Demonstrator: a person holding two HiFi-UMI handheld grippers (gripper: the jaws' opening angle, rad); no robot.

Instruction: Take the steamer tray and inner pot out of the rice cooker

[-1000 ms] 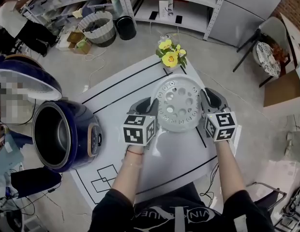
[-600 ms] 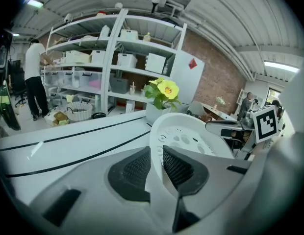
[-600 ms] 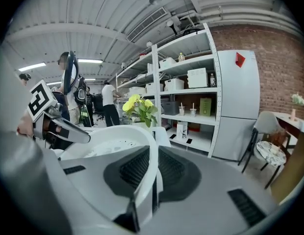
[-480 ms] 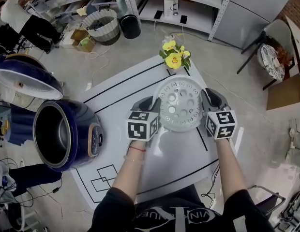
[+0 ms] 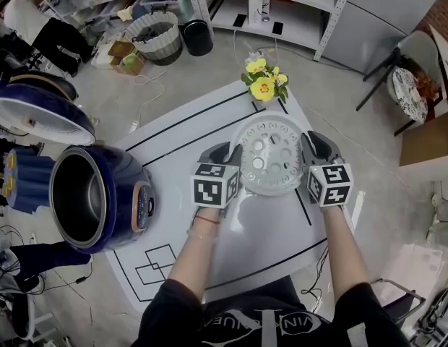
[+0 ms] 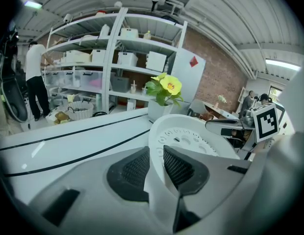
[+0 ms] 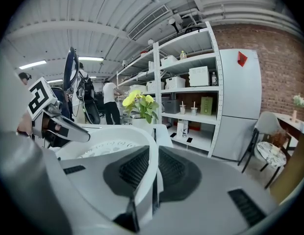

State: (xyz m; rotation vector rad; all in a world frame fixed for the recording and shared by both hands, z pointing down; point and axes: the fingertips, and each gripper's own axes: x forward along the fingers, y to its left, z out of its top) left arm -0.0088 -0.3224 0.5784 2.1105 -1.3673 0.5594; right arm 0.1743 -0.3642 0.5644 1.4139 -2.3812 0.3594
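The empty steamer tray (image 5: 267,156) is clamped by opposite rims between the fingers of the left gripper (image 6: 157,161) and the right gripper (image 7: 153,164), low over the table (image 5: 267,244). The left jaws have just been easing open around the rim, so setting-down is judged in hand. Full release is called for next, and then the empty inner pot (image 5: 74,194), seated in the rice cooker (image 5: 130,201) well outside the left fingers, is to be fetched.

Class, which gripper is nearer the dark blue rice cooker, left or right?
Left. The left gripper clamps the white perforated steamer tray at the rim facing the dark blue rice cooker; the right gripper clamps its opposite rim.
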